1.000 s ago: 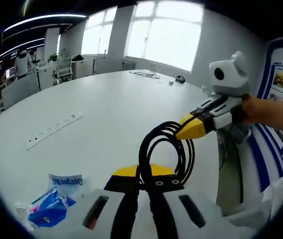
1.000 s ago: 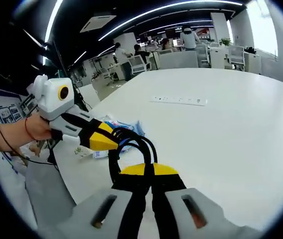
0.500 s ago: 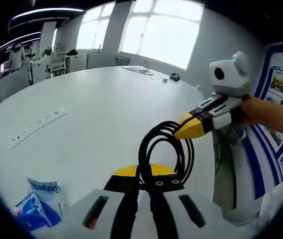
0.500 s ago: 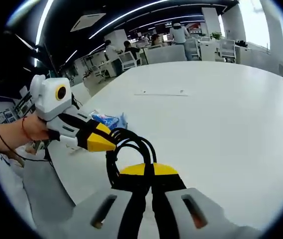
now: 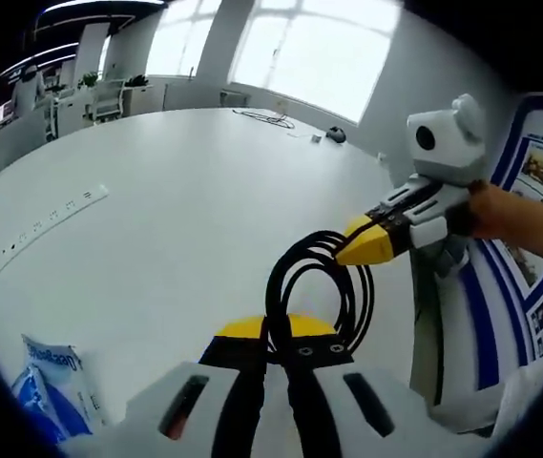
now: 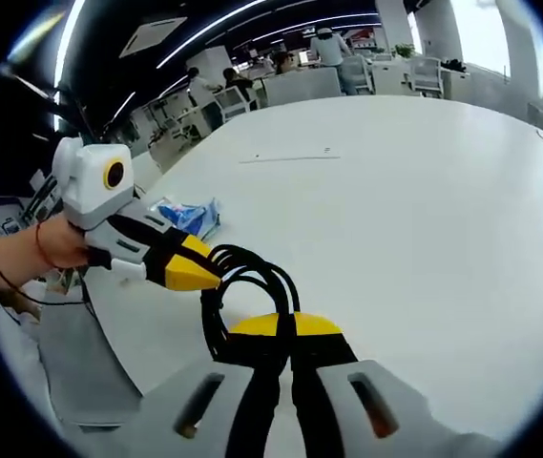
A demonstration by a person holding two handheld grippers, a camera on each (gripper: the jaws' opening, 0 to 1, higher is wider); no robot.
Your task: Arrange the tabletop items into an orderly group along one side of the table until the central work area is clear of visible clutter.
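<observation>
Both grippers clench the same coiled black cable point(image 5: 314, 286): the left gripper point(image 5: 276, 329) and right gripper point(image 6: 281, 324) hold it above the white tabletop point(image 5: 185, 200). A blue packet point(image 6: 187, 216) lies near the edge. Judged mid-task: the cable is not yet placed.

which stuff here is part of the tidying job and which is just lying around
Part of the job:
- coiled black cable, clamped by both the left gripper and the right gripper
- blue and white packet near the table edge

Lying about:
- white table itself
- power strip set in the tabletop
- far cable and small dark item by the window
</observation>
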